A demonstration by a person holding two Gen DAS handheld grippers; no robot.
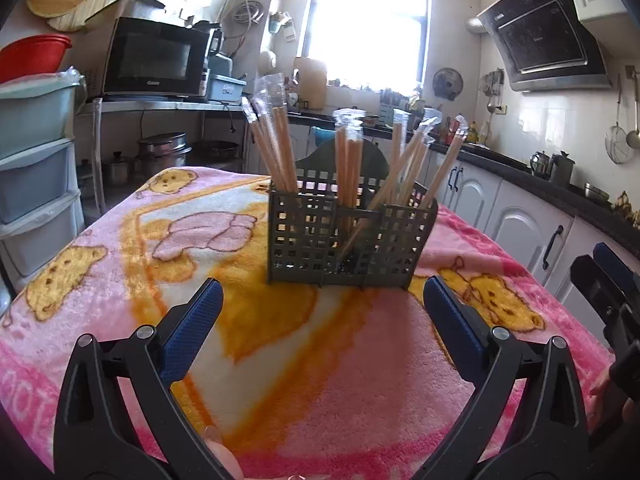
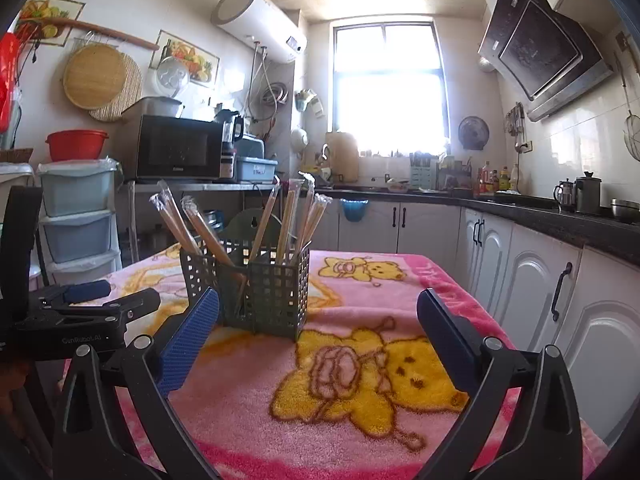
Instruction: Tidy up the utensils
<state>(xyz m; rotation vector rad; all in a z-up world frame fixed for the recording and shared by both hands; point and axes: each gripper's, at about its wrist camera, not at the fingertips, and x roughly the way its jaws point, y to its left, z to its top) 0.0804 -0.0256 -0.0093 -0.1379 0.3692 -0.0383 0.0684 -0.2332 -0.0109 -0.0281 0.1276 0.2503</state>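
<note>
Left wrist view: your left tool (image 1: 322, 304) is spread wide and holds nothing, facing the grid basket (image 1: 352, 240) of wrapped chopsticks (image 1: 276, 148) on the blanket-covered worktop (image 1: 120, 240). Your right tool (image 2: 318, 312), equally wide and empty, has the basket ahead-left; the other tool's body reads "CenRoboLAI", partly legible.

Your counter (image 1: 120, 264) is covered edge to edge by a fluffy pink blanket (image 1: 340, 380) printed with yellow cartoon bears, pink bows and a broad orange and white band. Directly on that blanket stands a dark grey lattice utensil caddy (image 1: 352, 240), upright, toward the far end of the counter in the left wrist view and left of centre in the right wrist view. Its compartments hold plastic-wrapped chopsticks (image 1: 276, 148), standing on end and leaning outward at different angles. You can see blanket on every side of the caddy.
</note>
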